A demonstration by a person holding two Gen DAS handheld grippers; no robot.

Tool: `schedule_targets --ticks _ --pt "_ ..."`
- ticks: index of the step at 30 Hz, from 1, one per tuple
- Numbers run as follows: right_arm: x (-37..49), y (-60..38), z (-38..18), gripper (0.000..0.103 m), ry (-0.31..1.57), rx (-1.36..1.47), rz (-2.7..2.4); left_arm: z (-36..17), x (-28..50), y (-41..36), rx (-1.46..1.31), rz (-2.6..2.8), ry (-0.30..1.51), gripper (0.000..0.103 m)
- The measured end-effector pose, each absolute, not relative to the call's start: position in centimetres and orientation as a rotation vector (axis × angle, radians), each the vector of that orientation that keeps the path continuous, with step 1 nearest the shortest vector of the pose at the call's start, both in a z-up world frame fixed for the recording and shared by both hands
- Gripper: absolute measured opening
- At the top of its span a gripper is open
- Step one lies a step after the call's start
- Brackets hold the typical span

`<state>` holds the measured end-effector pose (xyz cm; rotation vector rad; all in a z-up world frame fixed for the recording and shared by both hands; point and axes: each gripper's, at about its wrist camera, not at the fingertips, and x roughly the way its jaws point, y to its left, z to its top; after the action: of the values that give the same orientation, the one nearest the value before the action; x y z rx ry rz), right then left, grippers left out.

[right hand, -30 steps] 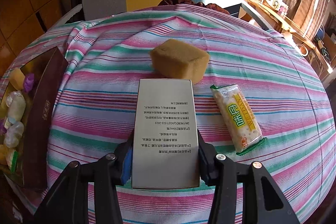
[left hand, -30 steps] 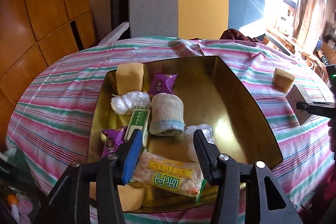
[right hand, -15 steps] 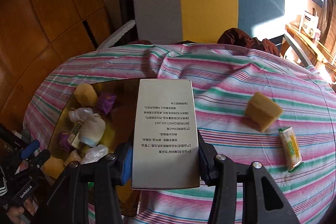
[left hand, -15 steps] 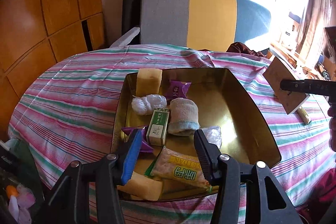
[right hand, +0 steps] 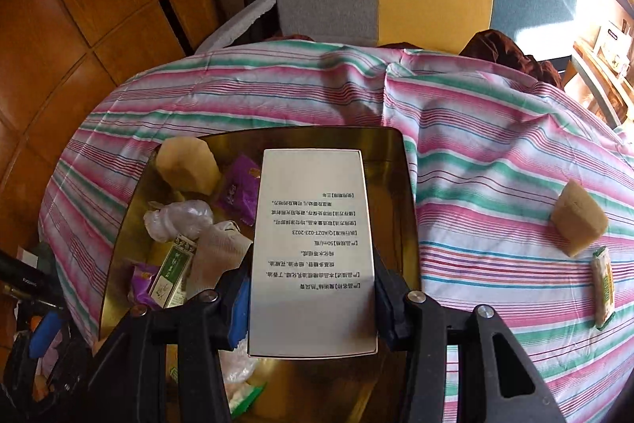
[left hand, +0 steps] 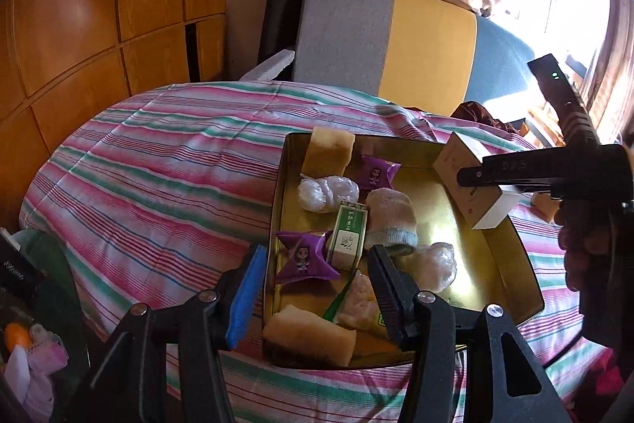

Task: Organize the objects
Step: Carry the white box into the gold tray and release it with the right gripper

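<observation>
The right gripper (right hand: 311, 298) clamps a white box (right hand: 313, 248) by its sides, held above the gold tray (left hand: 511, 264). The left gripper (left hand: 313, 288) is partly open with nothing gripped, over the tray's near end; its right finger perhaps brushes a snack packet (left hand: 358, 304).

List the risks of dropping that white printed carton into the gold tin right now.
1. The white printed carton, clamped in the right gripper, hangs over the gold metal tin's bare side; let go tilted, it could clip the rim.
2. The rolled beige sock and crumpled clear plastic bag lie close by, so it may land askew on them.
</observation>
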<state>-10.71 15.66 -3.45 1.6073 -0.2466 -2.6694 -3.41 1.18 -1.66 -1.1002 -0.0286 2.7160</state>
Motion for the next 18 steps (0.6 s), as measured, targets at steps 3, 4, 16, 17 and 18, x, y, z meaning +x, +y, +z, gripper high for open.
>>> schedule_targets --ticks 3,4,16,17,18 --pt "-12.6 15.0 -4.6 0.049 -0.202 1.677 -2.693 -2.0 -3.7 0.3 -1.119 2.726 -0.045 0.054" --pt "-13.3 14.8 -5.0 0.049 -0.189 1.697 -2.691 -2.2 -3.8 0.0 -1.124 2.731 -0.048 0.054" --pt "-16.4 12.9 -7.6 0.051 -0.173 1.731 -2.647 -2.8 -4.1 -1.2 -1.147 2.768 -0.032 0.055" --pt "-16.3 13.0 -7.4 0.052 -0.186 1.716 -2.644 -2.8 -4.2 -1.2 -1.15 2.769 -0.032 0.056" --pt "-16.2 13.0 -7.3 0.053 -0.192 1.704 -2.643 -2.8 -4.2 -1.2 -1.151 2.77 -0.032 0.056"
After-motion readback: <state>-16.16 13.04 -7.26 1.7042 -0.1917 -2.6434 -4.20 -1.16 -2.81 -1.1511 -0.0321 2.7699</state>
